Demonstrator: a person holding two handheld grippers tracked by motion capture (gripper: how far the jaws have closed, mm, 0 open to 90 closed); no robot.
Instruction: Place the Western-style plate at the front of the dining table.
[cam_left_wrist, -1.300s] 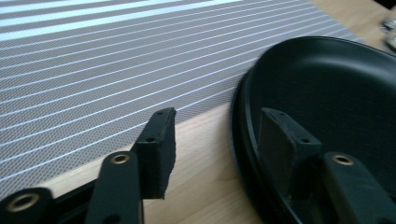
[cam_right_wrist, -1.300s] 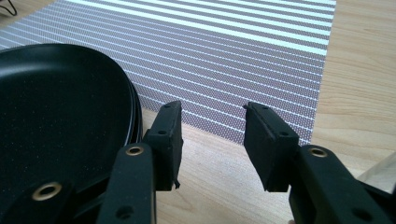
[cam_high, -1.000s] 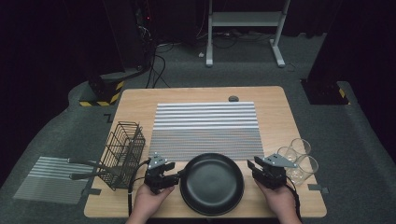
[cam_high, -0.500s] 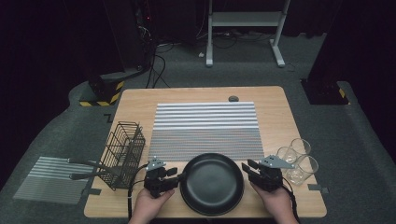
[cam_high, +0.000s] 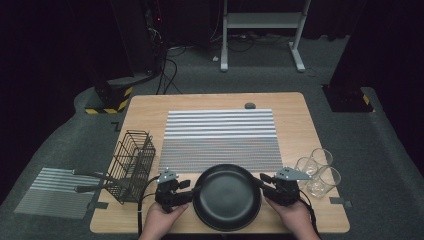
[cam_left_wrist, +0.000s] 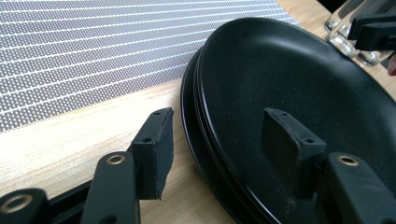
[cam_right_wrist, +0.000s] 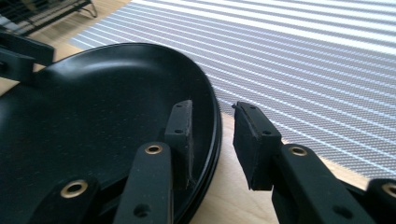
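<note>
My left claw (cam_left_wrist: 215, 154) straddles the left rim of the stacked black plates (cam_left_wrist: 299, 107), one pad (cam_left_wrist: 156, 151) outside over the bare wood and the other (cam_left_wrist: 287, 140) inside over the dish. Its jaws have just been opening again after a brief squeeze, with the rim between them, and the pads stand clear of it, so I have no hold there. My right claw (cam_right_wrist: 212, 140) does the same on the opposite rim: one pad (cam_right_wrist: 182, 133) sits inside the top plate, the other (cam_right_wrist: 252, 140) hangs outside, and a gap shows on the outer side. It has closed a little since a second ago, yet it reads as open to me; whether the inner pad already brushes the plate I cannot tell from this angle.

From above, the plates lie at the near edge of the counter (cam_high: 300, 115), between both claws, just in front of the striped mat (cam_high: 220, 135). The stack has not shifted over the last second, and my hands have barely moved. So the lift has not started; I judge that both sides must pinch the rim evenly before I raise it.

Farther out, three glasses (cam_high: 317, 170) stand just to the right of my right hand (cam_high: 292, 217), close enough to knock. A wire basket (cam_high: 132, 165) stands to the left.
</note>
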